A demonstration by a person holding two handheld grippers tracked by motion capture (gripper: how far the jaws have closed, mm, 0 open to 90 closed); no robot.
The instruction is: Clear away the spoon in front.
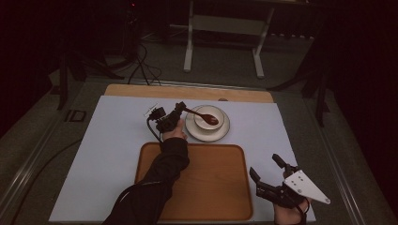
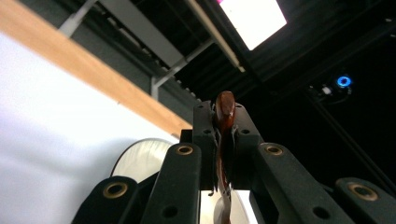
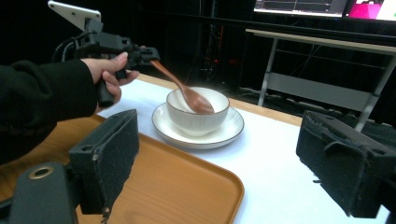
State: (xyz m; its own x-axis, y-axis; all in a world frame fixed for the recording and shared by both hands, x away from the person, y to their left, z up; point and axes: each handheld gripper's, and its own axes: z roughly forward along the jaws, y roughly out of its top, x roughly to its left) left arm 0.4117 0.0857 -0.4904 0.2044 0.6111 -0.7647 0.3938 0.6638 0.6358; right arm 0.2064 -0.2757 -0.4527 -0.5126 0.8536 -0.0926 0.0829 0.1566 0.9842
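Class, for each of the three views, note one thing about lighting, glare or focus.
High view: the room is dark and the pale table cover is the brightest area. Left gripper view: a ceiling light glares white, and the spoon up close is soft. Right gripper view: the bowl is sharp, the near fingers blurred.

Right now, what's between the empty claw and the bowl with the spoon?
In the high view, a corner of the wooden tray and bare white mat lie between the right claw and the bowl. The left claw holds the spoon.
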